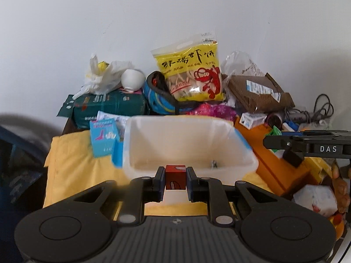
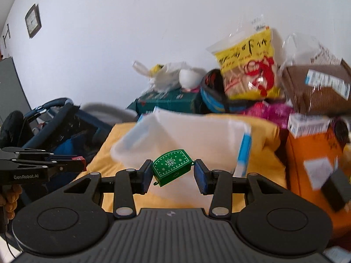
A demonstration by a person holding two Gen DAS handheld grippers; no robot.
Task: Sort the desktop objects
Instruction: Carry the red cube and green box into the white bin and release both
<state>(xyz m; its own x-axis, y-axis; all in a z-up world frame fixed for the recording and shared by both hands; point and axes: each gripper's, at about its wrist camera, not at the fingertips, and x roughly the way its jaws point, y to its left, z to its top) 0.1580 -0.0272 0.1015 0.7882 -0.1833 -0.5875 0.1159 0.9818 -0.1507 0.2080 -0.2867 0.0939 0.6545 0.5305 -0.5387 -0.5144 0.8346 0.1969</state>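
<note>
**Two grippers, each with a small block, at a white bin**

White wall backs a tabletop under a yellow cloth [image 1: 65,153]. From left: a teal pack [image 1: 109,107], a light-blue box [image 1: 104,138], then the white plastic bin [image 1: 188,144], a yellow snack bag [image 1: 193,72] behind it, and an orange box [image 1: 276,166] at right. Left gripper [image 1: 175,178]: fingers narrow, clamping a red cube [image 1: 175,177] at the bin's near rim. Right gripper [image 2: 173,172]: fingers set wider, a tilted green block [image 2: 172,166] between them before the bin [image 2: 186,135]; the left finger touches it, while contact on the right cannot be told.
</note>
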